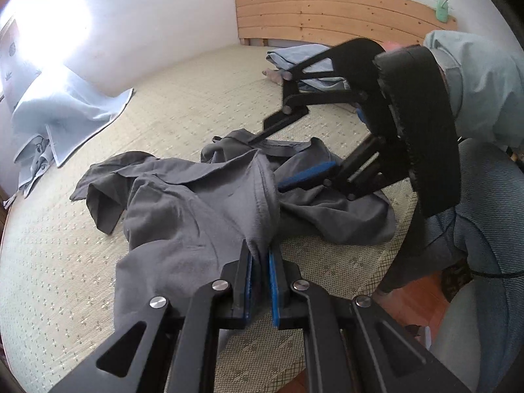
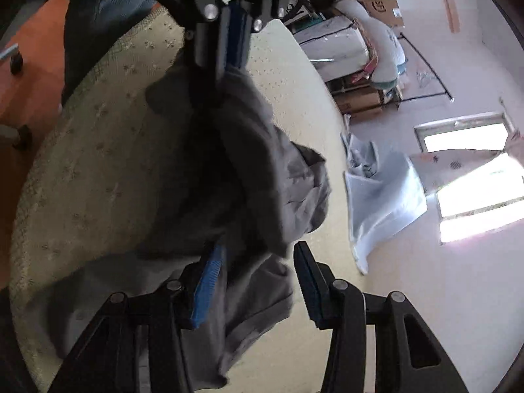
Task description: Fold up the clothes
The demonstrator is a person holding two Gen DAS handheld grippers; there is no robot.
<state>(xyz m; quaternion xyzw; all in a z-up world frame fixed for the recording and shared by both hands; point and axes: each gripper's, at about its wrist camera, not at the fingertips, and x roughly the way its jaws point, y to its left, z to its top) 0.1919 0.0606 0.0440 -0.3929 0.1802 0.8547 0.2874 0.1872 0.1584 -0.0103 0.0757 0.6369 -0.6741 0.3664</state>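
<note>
On the bed (image 1: 82,278): gray shirt (image 1: 183,209), bunched, pinched at 6 o'clock by left gripper (image 1: 260,262); right gripper (image 2: 255,281) spread. Step: spreading flat; next, likely grab another edge.

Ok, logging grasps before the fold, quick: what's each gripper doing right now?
Left gripper: shut on the grey garment.
Right gripper: open, fingers either side of a fold of the garment, not clamped.

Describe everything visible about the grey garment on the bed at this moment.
The grey garment is a thin, soft-looking woven piece, crumpled and unfolded on the woven bed mat. A flap sticks out at its left. The left gripper is shut on a bunched fold at its near edge, lifting a ridge. The right gripper is open, its fingers straddling the cloth at the far side.
</note>
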